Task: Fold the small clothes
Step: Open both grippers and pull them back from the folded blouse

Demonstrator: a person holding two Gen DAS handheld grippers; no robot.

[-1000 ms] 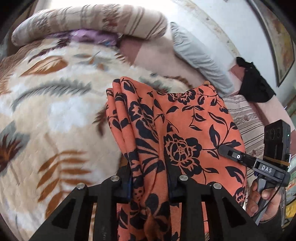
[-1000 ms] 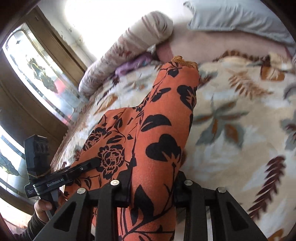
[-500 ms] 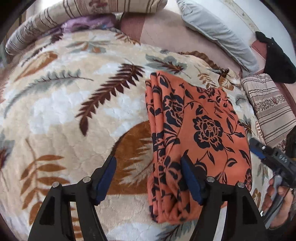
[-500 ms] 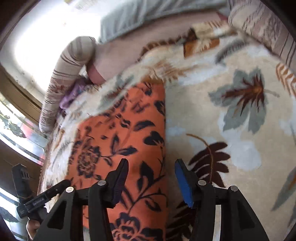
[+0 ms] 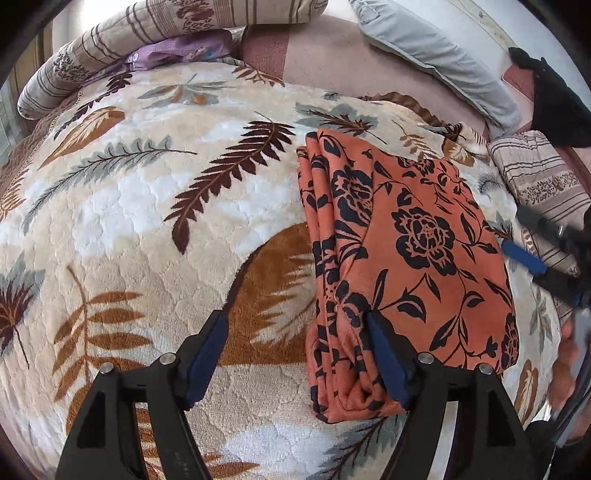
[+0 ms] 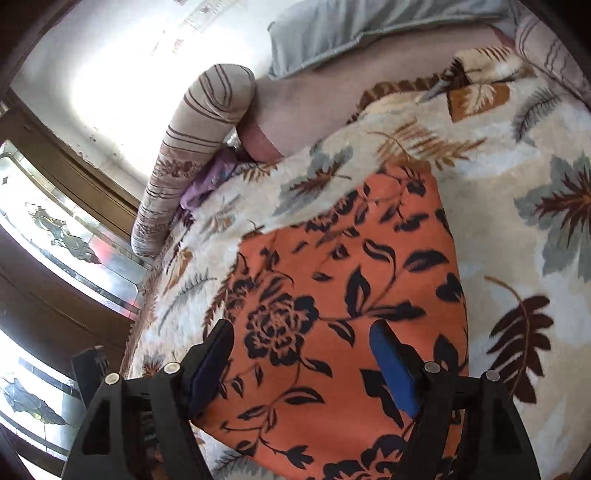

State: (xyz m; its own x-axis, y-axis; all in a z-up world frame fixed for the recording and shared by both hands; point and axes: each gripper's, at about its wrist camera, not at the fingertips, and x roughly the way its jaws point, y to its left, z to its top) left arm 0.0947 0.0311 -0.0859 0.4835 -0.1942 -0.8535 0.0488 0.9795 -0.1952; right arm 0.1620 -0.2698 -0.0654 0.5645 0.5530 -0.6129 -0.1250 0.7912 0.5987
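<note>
One big plush blanket (image 5: 147, 206) covers the bed, cream with brown, rust and grey fern leaves. Along the far edge I count three pillows: a striped bolster (image 5: 155, 33), a grey pillow (image 5: 443, 51), and a second striped pillow (image 5: 543, 173) off to the right, with one black cloth (image 5: 557, 107) heaped above it and a bit of purple fabric (image 5: 177, 55) tucked under the bolster.

One garment lies flat on the blanket: the orange cloth (image 5: 406, 258), folded into a rough rectangle, printed with black roses and leaves, its stacked layers showing as ridges along the left side.

Two grippers are about. The left gripper (image 5: 295, 354) is spread wide, gripping nothing, one blue pad resting on the cloth's near corner. The right gripper (image 6: 303, 362) hovers over the cloth (image 6: 351, 295), likewise spread apart and empty.
</note>
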